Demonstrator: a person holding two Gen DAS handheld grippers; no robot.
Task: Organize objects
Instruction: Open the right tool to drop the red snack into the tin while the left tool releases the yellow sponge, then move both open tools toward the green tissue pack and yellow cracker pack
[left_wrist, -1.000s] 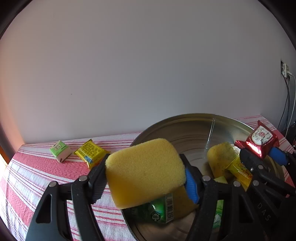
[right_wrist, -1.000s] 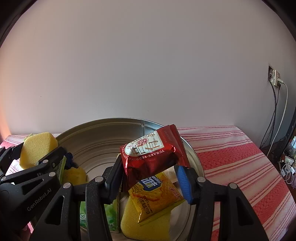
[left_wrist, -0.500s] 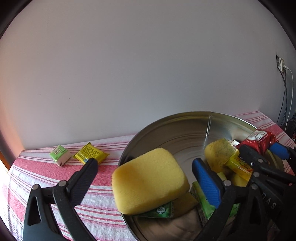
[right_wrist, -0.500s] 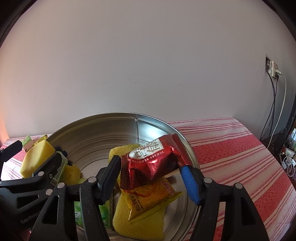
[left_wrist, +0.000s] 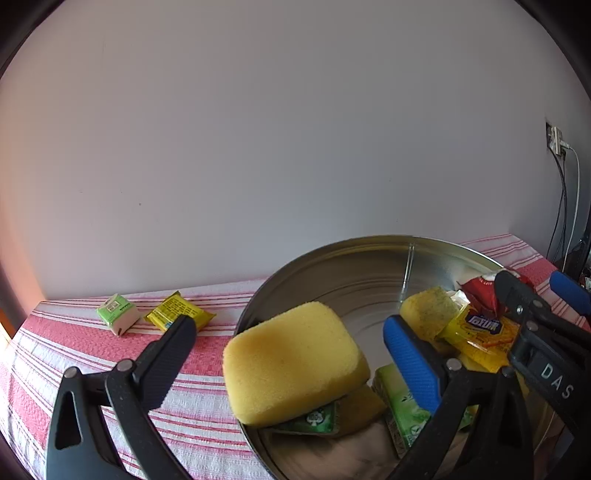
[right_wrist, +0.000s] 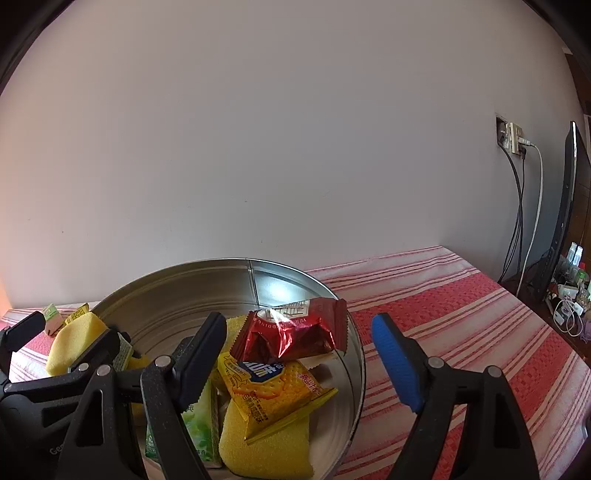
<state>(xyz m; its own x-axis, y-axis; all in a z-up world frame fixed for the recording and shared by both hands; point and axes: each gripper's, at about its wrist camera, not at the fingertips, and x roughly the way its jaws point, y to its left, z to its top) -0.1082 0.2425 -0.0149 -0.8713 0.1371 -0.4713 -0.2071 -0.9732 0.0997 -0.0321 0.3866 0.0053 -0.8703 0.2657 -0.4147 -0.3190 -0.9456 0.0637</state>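
A round metal tin (left_wrist: 351, 266) (right_wrist: 192, 291) sits on the red-striped cloth. My left gripper (left_wrist: 288, 336) is open, its jaws on either side of a yellow sponge (left_wrist: 291, 362) that lies on the tin's left rim. My right gripper (right_wrist: 299, 336) is open around a red snack packet (right_wrist: 291, 336) that rests on a yellow cracker packet (right_wrist: 269, 391) in the tin. More sponges and green packets (right_wrist: 199, 424) lie in the tin. The red packet also shows in the left wrist view (left_wrist: 480, 295).
A small green-and-white carton (left_wrist: 117, 313) and a yellow packet (left_wrist: 177, 314) lie on the cloth left of the tin. A wall stands close behind. Cables (right_wrist: 517, 221) hang from a socket at the right, with clutter beyond the table's right edge.
Both grippers opened. The left one let go of the yellow sponge, which rests on the tin's rim. The right one let go of the red packet, which dropped onto the cracker packet.
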